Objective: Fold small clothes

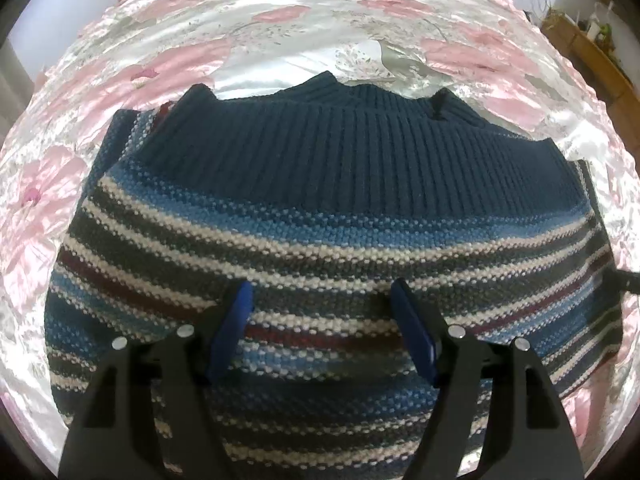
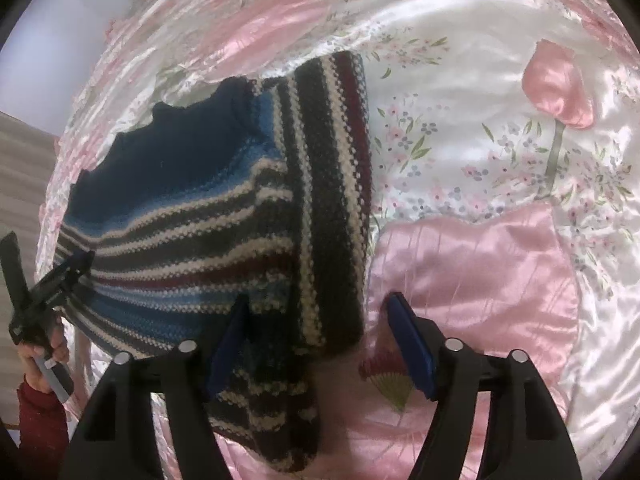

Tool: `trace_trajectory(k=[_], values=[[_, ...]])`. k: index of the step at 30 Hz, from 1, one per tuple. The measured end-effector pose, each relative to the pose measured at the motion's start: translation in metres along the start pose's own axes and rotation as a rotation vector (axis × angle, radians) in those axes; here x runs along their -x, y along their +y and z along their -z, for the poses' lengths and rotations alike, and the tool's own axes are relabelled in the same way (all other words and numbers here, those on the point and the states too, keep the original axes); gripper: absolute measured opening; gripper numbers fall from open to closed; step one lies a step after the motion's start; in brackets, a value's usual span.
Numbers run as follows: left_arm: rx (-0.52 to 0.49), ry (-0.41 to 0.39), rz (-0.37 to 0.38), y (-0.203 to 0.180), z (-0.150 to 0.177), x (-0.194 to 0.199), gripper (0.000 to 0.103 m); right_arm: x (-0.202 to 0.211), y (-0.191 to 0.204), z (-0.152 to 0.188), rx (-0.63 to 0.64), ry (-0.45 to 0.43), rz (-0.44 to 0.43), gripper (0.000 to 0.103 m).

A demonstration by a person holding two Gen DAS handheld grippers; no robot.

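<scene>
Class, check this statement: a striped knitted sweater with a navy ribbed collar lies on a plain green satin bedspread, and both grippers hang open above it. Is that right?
One detail is wrong. The satin bedspread is pink and white with a flower print, not plain green, as the right wrist view shows. The striped knitted sweater with its navy ribbed collar does lie on it, and the left gripper and right gripper are both open.

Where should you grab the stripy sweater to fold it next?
Probably the loose striped sleeve lying folded over the sweater along its edge by the pink bedspread. The open right gripper could come in from that bedspread side and pinch the sleeve's outer edge, since it overhangs there.
</scene>
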State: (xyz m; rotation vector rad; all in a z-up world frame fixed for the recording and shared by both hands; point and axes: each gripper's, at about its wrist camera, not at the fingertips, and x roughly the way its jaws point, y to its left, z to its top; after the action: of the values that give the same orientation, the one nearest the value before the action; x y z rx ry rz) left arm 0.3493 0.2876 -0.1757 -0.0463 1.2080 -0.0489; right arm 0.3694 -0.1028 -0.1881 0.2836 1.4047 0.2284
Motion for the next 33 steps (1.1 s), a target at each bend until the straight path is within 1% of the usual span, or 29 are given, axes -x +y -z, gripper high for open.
trace_trajectory(k=[1,2,3,4,6,8,11,13,15,16,17,18,19,21,22,26,33], values=[[-0.003,0.001,-0.002,-0.001,0.0,-0.001,0.072,-0.001,0.0,-0.001,-0.002,0.003,-0.016,0.056],[-0.005,0.002,-0.003,-0.001,0.0,-0.003,0.073,-0.003,0.0,-0.002,-0.005,0.007,-0.034,0.05],[-0.003,0.003,-0.001,0.0,0.0,-0.004,0.073,-0.004,0.0,-0.003,-0.01,0.012,-0.041,0.048],[0.003,0.006,0.005,0.001,0.0,-0.005,0.073,-0.004,0.002,-0.004,-0.002,0.01,-0.037,0.041],[0.009,0.011,0.014,0.002,0.0,-0.006,0.073,-0.001,0.008,-0.003,0.024,0.0,-0.032,0.036],[0.007,0.012,0.016,0.002,-0.001,-0.006,0.073,0.008,0.016,0.0,0.059,-0.033,-0.027,0.032],[-0.001,0.009,0.017,0.001,0.0,-0.005,0.073,0.032,0.024,0.006,0.084,-0.108,-0.072,0.031],[0.0,0.005,0.018,0.001,0.001,-0.005,0.073,0.041,0.027,0.01,0.093,-0.138,-0.081,0.03],[-0.007,0.004,0.013,0.0,0.002,-0.005,0.074,0.035,0.026,0.011,0.098,-0.124,-0.046,0.03],[-0.012,0.004,0.009,-0.001,0.002,-0.006,0.074,0.025,0.023,0.011,0.089,-0.093,-0.015,0.03],[-0.018,0.006,0.004,-0.002,0.003,-0.007,0.074,0.016,0.017,0.011,0.068,-0.066,-0.006,0.03],[-0.023,0.007,0.002,-0.002,0.003,-0.007,0.074,0.005,0.007,0.011,0.034,-0.041,-0.016,0.03],[-0.027,0.008,0.002,-0.002,0.003,-0.008,0.074,0.001,0.001,0.01,0.016,-0.036,-0.03,0.031],[-0.027,0.013,0.01,-0.001,0.002,-0.009,0.074,-0.004,-0.006,0.01,-0.014,-0.041,-0.061,0.031],[-0.024,0.015,0.014,0.0,0.003,-0.008,0.074,-0.004,-0.007,0.011,-0.018,-0.045,-0.064,0.031],[-0.023,0.02,0.019,0.001,0.002,-0.009,0.075,-0.005,-0.002,0.015,0.002,-0.056,-0.034,0.032],[-0.023,0.008,0.007,-0.002,0.003,-0.013,0.076,-0.007,-0.006,0.016,-0.027,-0.054,-0.027,0.032]])
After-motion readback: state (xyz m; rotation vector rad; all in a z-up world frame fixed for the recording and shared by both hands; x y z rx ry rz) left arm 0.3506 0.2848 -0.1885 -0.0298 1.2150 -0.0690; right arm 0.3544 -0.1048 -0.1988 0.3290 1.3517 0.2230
